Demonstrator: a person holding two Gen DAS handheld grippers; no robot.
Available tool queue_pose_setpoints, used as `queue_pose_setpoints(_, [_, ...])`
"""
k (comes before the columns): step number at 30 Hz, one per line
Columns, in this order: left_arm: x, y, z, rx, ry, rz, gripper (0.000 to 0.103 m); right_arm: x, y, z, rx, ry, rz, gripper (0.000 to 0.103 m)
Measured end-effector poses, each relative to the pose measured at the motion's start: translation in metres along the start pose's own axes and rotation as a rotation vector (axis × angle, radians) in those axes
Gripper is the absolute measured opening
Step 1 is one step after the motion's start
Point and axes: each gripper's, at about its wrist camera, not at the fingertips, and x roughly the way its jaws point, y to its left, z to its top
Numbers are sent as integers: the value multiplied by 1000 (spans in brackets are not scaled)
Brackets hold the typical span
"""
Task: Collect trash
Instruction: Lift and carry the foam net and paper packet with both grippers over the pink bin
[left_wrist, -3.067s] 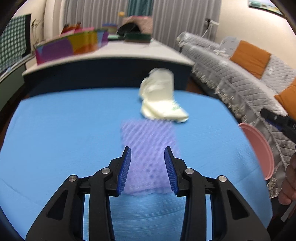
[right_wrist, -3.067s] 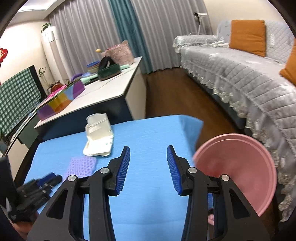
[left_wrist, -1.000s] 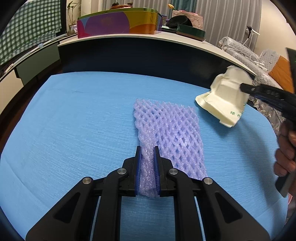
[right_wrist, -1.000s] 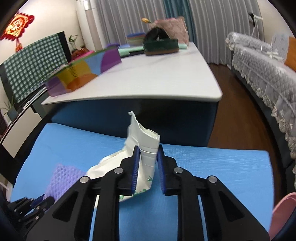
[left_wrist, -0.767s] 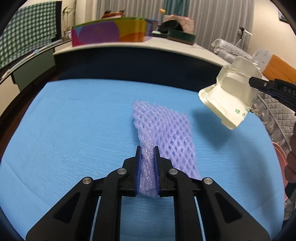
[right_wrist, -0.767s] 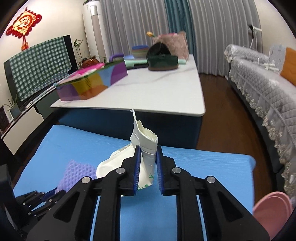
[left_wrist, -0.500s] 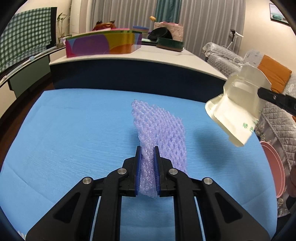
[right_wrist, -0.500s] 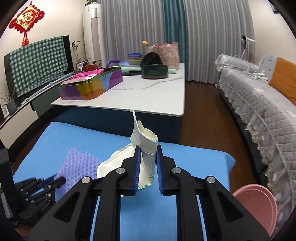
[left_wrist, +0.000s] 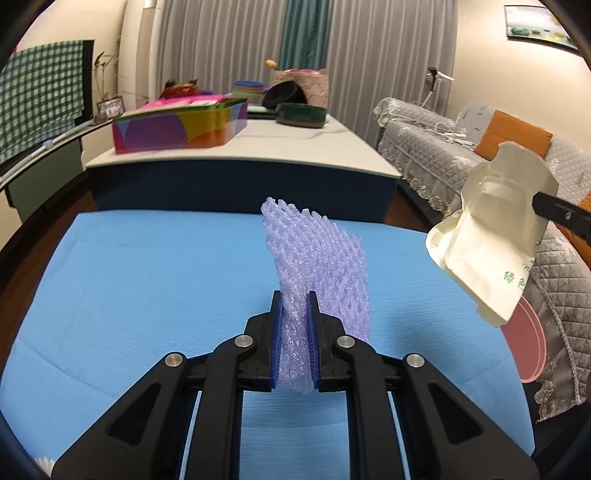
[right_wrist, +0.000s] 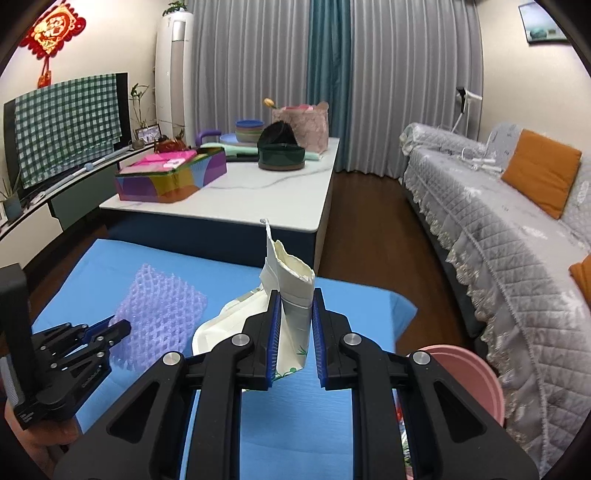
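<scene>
Your left gripper (left_wrist: 294, 332) pinches the purple foam net (left_wrist: 317, 254); your right gripper (right_wrist: 294, 332) pinches the cream carton (right_wrist: 288, 321). The pink bin (right_wrist: 469, 373) sits low beside the tabletop (left_wrist: 129, 266), nearer your right fingers (right_wrist: 318, 339).

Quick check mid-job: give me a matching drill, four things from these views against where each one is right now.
Things:
1. purple foam net
2. cream paper bag
3. pink bin
4. colourful box

Places:
A. on the white table
B. pinched in the left gripper
C. beside the blue table, near the sofa
D. pinched in the right gripper

Pairs: 1-B, 2-D, 3-C, 4-A
</scene>
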Motion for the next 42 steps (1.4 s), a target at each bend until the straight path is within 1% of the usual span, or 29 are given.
queue_pose_setpoints(5, [-6, -15, 4, 26, -17, -21, 12, -17, -15, -9, -11, -33, -41, 17])
queue_pose_setpoints(8, [-7, -24, 3, 42, -21, -34, 12, -15, -27, -19, 27, -33, -54, 17])
queue_pose_setpoints(13, [-6, -37, 0, 68, -16, -49, 12, -14, -42, -32, 41, -41, -92, 17])
queue_pose_setpoints(24, [7, -58, 4, 80, -10, -85, 12, -13, -68, -39, 67, -52, -163, 17])
queue_pose_setpoints(42, [21, -109, 7, 106, -8, -164, 12, -18, -126, -55, 137, -41, -280, 17])
